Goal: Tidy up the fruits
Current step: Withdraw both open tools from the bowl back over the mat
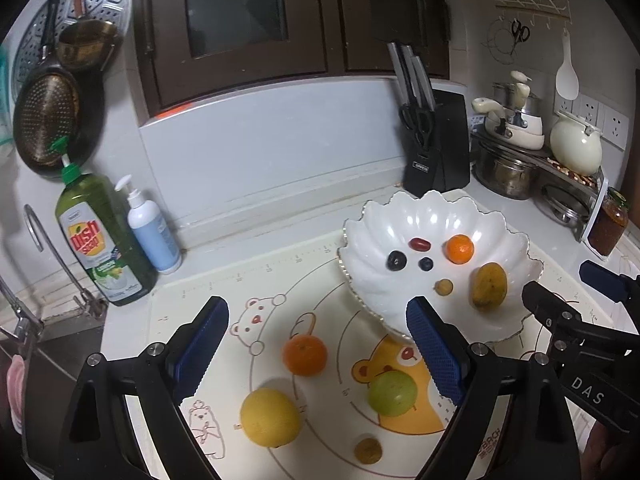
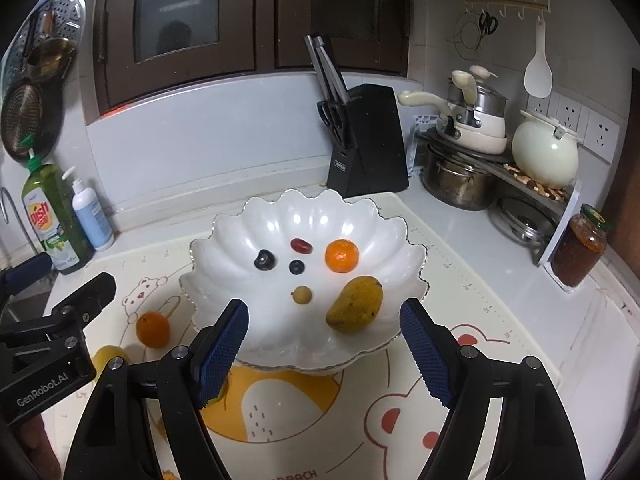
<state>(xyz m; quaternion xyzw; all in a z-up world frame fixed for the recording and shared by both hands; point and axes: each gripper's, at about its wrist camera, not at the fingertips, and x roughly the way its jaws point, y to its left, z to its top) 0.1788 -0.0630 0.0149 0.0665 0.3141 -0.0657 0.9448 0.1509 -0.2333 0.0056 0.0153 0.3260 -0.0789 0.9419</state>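
Both pairs of fingers I see spread wide, gripping nothing. Between my left gripper [image 1: 316, 356] fingers on the table mat [image 1: 224, 308] lie a yellow lemon [image 1: 270, 417], a green apple [image 1: 392, 394] near the right finger, and an orange [image 1: 305, 355] beyond. Past my right gripper [image 2: 324, 346] sits the white bowl [image 2: 240, 232], holding a mango [image 2: 355, 304], a tangerine [image 2: 341, 255] and small fruits.

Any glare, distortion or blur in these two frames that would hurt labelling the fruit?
Left wrist view: strong fisheye bending with dark corners; fruit on the mat sharp, the lemon casting a soft shadow. Right wrist view: ceiling-light glare patches on the white bowl, but the mango and small fruits stay legible; no motion blur.
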